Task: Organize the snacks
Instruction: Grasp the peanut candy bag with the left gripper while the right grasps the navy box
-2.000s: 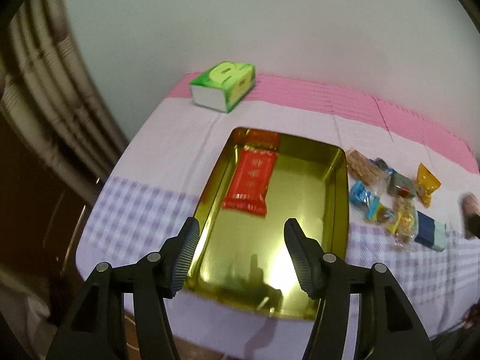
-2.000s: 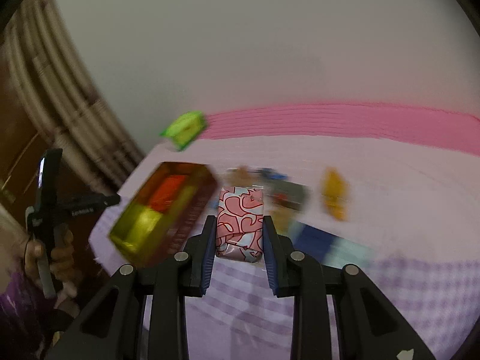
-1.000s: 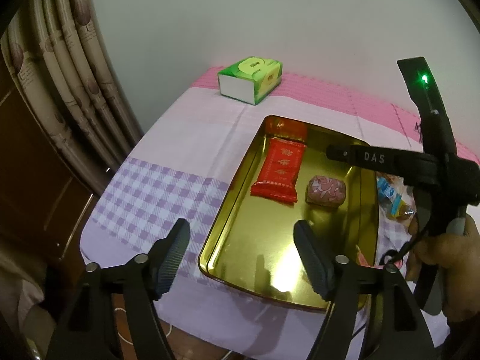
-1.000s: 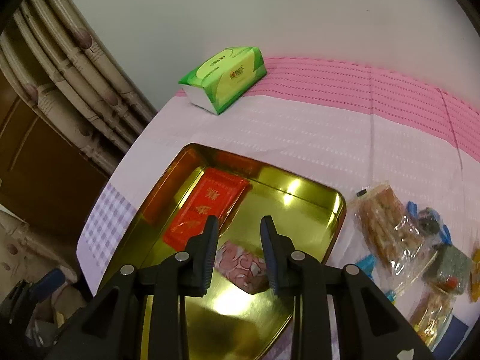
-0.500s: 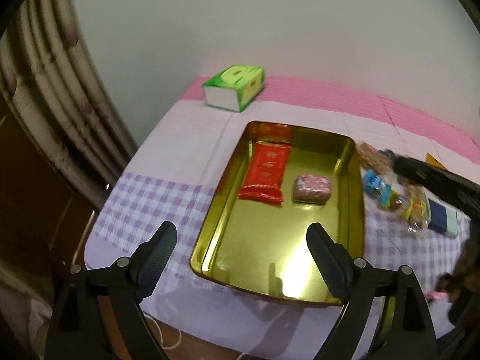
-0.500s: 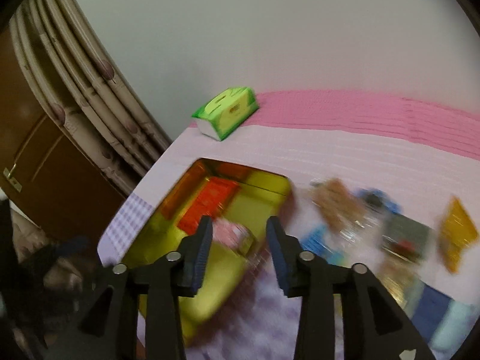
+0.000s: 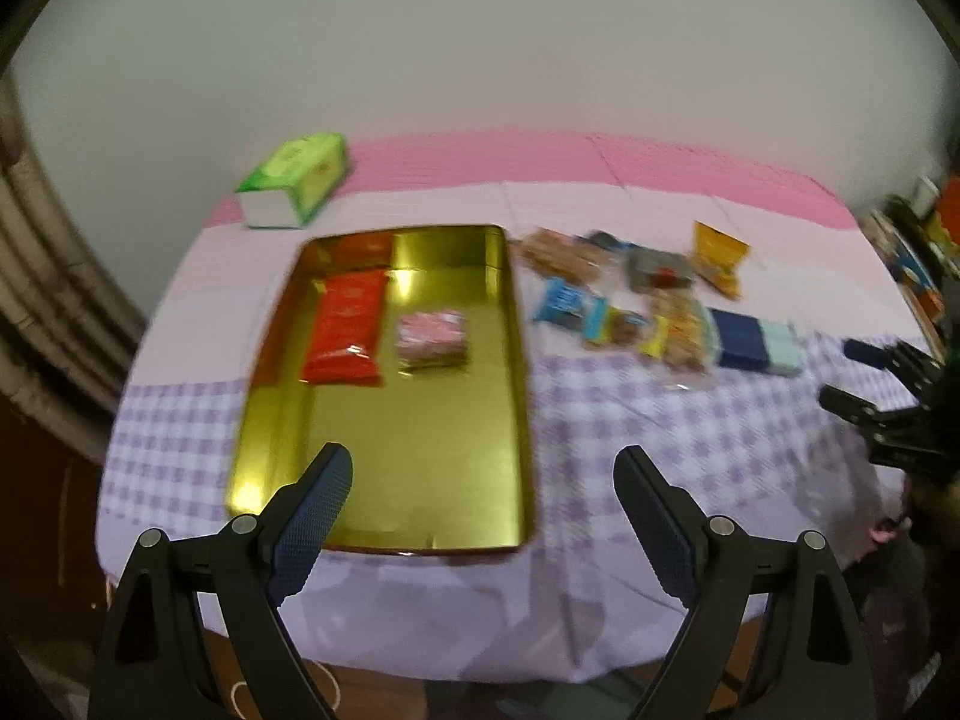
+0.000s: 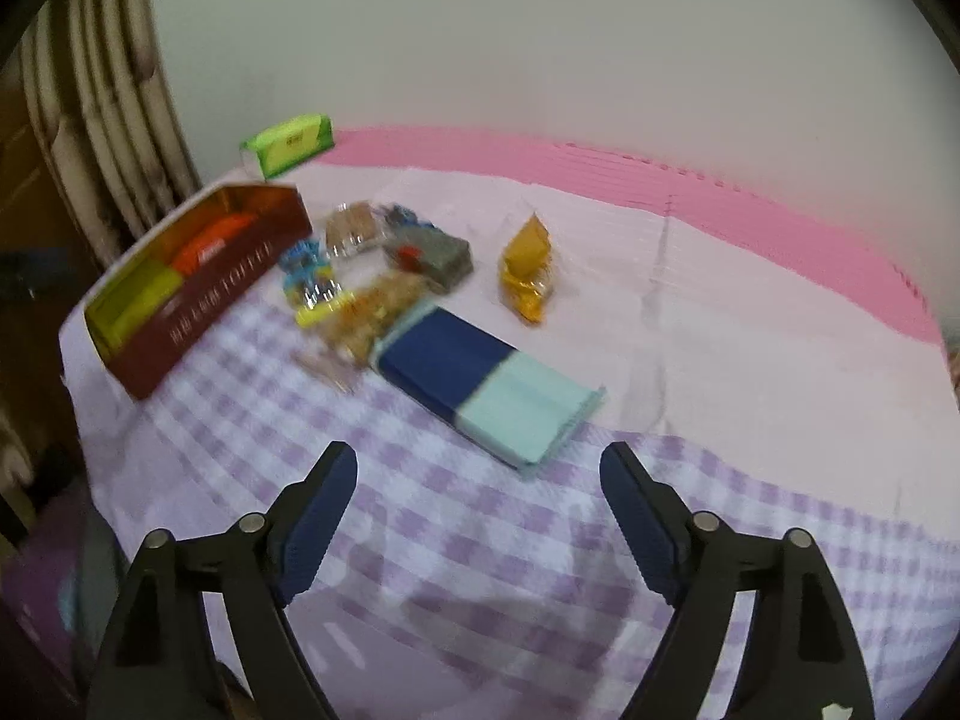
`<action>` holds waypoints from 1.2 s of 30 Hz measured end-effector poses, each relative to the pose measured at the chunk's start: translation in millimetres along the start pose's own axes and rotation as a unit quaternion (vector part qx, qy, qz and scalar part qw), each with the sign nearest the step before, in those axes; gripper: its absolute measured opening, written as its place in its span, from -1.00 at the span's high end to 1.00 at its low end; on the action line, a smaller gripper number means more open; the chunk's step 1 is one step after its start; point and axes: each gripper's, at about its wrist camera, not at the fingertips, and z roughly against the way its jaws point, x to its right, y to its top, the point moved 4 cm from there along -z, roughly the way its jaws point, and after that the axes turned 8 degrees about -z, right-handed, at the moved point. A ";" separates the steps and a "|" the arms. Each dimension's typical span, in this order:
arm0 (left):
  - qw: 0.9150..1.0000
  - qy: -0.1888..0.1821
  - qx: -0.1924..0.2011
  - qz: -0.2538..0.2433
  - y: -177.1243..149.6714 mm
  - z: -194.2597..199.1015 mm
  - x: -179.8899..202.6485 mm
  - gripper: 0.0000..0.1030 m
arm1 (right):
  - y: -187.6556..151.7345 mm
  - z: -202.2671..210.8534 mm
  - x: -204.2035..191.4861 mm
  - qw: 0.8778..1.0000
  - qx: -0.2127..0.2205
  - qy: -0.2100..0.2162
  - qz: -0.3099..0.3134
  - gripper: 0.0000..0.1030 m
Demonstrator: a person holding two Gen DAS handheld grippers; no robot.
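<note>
Over by the tablecloth's left edge, your gold tin tray (image 7: 384,420) holds a red wrapper (image 7: 345,330) and pink heart packet (image 7: 432,339); loose snacks (image 8: 384,276) sit just right. Your left gripper (image 7: 483,474) and right gripper (image 8: 477,468) are both spread wide, holding nothing.

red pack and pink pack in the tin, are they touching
Apart. The left wrist view shows a strip of gold tin floor between the red pack and the pink pack.
</note>
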 end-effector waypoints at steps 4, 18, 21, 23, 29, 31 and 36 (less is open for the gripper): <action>0.998 -0.058 -0.026 0.003 16.8 -8.0 28.0 -0.73 | -5.0 0.1 9.2 1.000 0.015 0.017 -0.017 -0.65; 0.956 -0.118 -0.155 0.219 87.9 -126.3 60.7 -0.34 | -35.9 12.7 63.1 0.987 0.064 0.079 -0.124 -0.67; 0.947 -0.104 -0.169 0.253 87.6 -147.5 57.7 -0.17 | -36.7 16.0 72.7 0.981 0.073 0.100 -0.147 -0.67; 0.944 -0.095 -0.169 0.265 87.5 -155.3 55.9 -0.16 | -36.5 16.4 75.7 0.979 0.076 0.109 -0.156 -0.67; 0.940 -0.084 -0.178 0.278 90.3 -173.0 60.6 -0.15 | -37.1 16.8 77.4 0.976 0.078 0.123 -0.161 -0.68; 0.939 -0.079 -0.180 0.283 90.2 -178.1 61.5 -0.11 | -37.5 17.5 78.2 0.976 0.079 0.126 -0.161 -0.69; 0.939 -0.065 -0.183 0.283 93.6 -189.1 62.9 0.23 | -39.6 19.0 84.6 0.972 0.084 0.131 -0.176 -0.73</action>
